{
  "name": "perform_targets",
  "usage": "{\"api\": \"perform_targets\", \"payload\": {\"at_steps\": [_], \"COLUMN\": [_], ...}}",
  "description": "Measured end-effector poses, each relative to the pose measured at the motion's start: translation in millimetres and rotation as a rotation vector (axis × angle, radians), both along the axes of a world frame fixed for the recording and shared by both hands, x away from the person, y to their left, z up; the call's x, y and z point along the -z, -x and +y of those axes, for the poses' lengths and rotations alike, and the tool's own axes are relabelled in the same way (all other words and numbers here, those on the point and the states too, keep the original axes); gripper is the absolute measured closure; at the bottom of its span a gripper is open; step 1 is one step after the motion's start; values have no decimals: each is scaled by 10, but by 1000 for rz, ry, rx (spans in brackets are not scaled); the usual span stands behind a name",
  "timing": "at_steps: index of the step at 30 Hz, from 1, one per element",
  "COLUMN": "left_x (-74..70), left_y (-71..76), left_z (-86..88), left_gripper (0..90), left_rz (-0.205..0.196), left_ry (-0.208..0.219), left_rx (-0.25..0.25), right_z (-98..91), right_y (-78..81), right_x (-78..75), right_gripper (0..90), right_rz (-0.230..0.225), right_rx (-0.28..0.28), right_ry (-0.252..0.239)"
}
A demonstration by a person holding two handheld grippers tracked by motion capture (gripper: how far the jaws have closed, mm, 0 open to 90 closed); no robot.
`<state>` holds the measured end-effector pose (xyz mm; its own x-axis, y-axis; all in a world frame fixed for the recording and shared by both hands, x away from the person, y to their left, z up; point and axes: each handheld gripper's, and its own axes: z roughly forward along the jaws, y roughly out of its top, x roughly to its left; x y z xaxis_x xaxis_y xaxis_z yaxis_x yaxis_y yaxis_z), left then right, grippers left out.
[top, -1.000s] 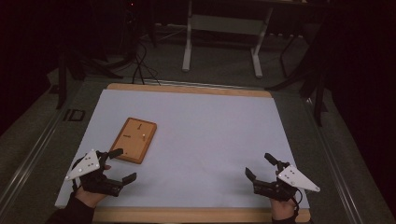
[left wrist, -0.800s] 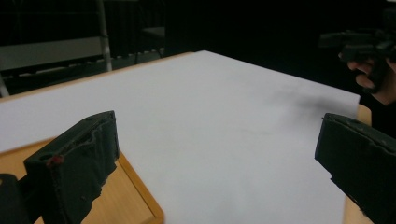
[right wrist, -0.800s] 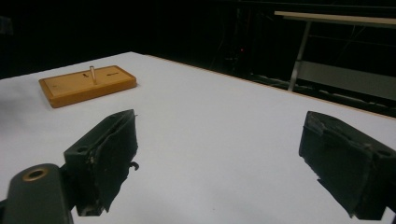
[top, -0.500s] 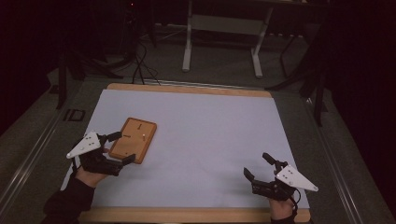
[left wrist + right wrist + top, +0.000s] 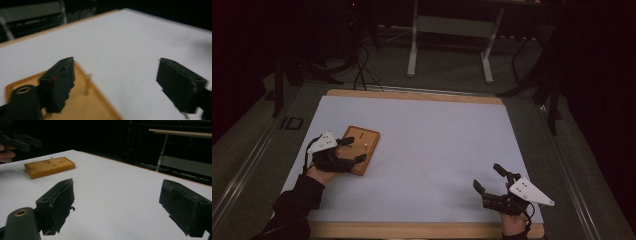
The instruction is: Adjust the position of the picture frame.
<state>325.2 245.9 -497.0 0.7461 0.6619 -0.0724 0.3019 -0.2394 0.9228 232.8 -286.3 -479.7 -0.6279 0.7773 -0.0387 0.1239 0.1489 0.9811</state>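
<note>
Left gripper point(image 5: 351, 150) hovers wide open and empty over the near end of the block point(image 5: 362, 146), likely lining up on its upright pin point(image 5: 88, 83); right gripper point(image 5: 488, 179), also open and empty, waits well apart on the tabletop point(image 5: 437, 135)

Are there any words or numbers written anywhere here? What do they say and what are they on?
"ID": that is how the white-outlined mark on the dark floor left of the table seems to read; it is small and could be only a symbol.
A small dark mark on the wooden block near its metal pin: too small to read.
No writing can be made out on the left gripper or the right gripper.
</note>
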Motion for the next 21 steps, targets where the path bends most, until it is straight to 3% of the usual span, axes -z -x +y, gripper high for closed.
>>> {"api": "perform_targets", "payload": {"at_steps": [5, 12, 21], "left_x": [104, 200, 264], "left_y": [-131, -282, -376], "left_z": [9, -51, -144], "left_gripper": [341, 408, 559], "left_rz": [40, 96, 95], "left_ry": [-23, -84, -133], "left_rx": [-22, -50, -79], "right_z": [14, 10, -6], "right_y": [-5, -16, -22], "right_x": [7, 17, 22], "right_gripper": [123, 123, 124], "right_rz": [4, 16, 24], "right_rx": [-15, -26, -31], "right_ry": [6, 3, -5]}}
